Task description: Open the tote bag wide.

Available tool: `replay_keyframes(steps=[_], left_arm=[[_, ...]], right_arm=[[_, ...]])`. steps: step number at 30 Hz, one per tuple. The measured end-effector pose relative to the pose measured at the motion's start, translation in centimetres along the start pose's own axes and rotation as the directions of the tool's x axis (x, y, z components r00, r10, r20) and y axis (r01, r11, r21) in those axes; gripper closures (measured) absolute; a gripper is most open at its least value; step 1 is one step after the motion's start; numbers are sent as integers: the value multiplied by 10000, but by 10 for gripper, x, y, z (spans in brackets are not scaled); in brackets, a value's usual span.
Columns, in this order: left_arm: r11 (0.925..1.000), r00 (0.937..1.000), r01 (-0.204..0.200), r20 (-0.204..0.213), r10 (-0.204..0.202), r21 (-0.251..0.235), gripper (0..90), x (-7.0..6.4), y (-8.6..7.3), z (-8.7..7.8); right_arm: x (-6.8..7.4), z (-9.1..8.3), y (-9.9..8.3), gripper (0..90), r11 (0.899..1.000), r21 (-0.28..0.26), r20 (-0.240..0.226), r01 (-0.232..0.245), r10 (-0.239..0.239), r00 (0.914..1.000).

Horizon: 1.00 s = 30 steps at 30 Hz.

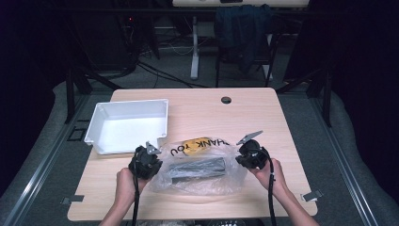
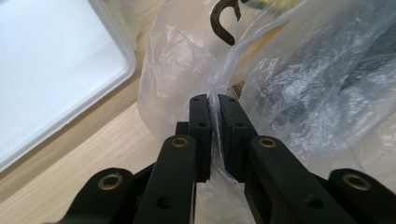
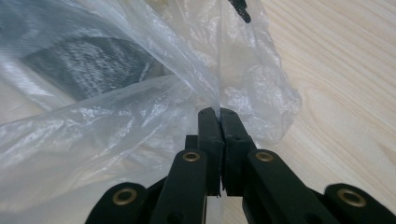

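The thin, crinkled clear plastic bag [image 1: 200, 167] lies on the pale wood-grain table [image 1: 263, 113], just in front of the rigid white tray [image 1: 127, 125]; it contains a dark rectangular item [image 1: 195, 168]. The left gripper [image 2: 214, 100] pinches the bag's left edge. The right gripper [image 3: 219, 112] clamps its right edge.

You are working with two grippers: the left gripper [image 1: 151, 157] and the right gripper [image 1: 244, 150], one in each hand. Between them one clear plastic bag [image 1: 200, 176] is lying near the front edge of the table [image 1: 263, 117]. Inside the bag, one long dark object [image 1: 196, 167] and one yellow item [image 1: 195, 145] are showing through the film. One white tray [image 1: 129, 126] is sitting toward the table's back left corner. One round hole [image 1: 226, 100] is showing near the table's back edge.
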<state>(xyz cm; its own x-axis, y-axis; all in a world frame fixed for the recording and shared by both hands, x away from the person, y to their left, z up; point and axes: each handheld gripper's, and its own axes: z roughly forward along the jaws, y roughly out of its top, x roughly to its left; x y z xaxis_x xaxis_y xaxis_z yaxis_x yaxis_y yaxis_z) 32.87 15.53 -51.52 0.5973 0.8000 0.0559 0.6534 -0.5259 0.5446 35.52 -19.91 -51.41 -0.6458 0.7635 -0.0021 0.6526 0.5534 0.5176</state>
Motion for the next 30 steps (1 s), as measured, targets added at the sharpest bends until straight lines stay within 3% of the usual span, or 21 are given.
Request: replay_keyframes(steps=[2,6,9,10,11,16,22,25,28,30], left_arm=[[9986,9999,-94,108,89,516,846,5,1,7],[9936,9979,-254,628,185,1098,844,10,3,16],[9909,9973,-523,582,454,1238,827,8,6,20],[9911,9975,-514,543,450,1227,821,8,8,21],[9911,9976,-496,533,433,1234,817,8,9,22],[9915,9984,-495,350,456,1202,796,12,16,26],[9867,9973,-554,564,472,1531,737,16,15,33],[9909,9970,-486,652,406,1259,622,20,16,24],[9971,9970,-326,722,277,687,474,22,19,5],[9991,9967,-375,723,362,176,452,20,23,-10]], right_arm=[[-3,4,2,889,9999,164,77,-13,11,10000],[-7,10,3,891,9989,464,107,-95,90,9999],[-8,14,2,891,9983,528,159,-242,234,9996],[-9,13,2,891,9969,774,174,-103,90,9998],[-9,15,1,891,9977,607,137,-297,289,9995],[-13,14,1,890,9970,747,299,-221,199,9994],[-13,15,0,891,9954,912,203,-293,275,9994],[-15,11,0,892,9947,1005,95,-197,188,9998],[-16,4,0,894,9969,727,-12,-311,312,9995],[-16,3,-2,894,9976,218,-221,-656,660,9976]])
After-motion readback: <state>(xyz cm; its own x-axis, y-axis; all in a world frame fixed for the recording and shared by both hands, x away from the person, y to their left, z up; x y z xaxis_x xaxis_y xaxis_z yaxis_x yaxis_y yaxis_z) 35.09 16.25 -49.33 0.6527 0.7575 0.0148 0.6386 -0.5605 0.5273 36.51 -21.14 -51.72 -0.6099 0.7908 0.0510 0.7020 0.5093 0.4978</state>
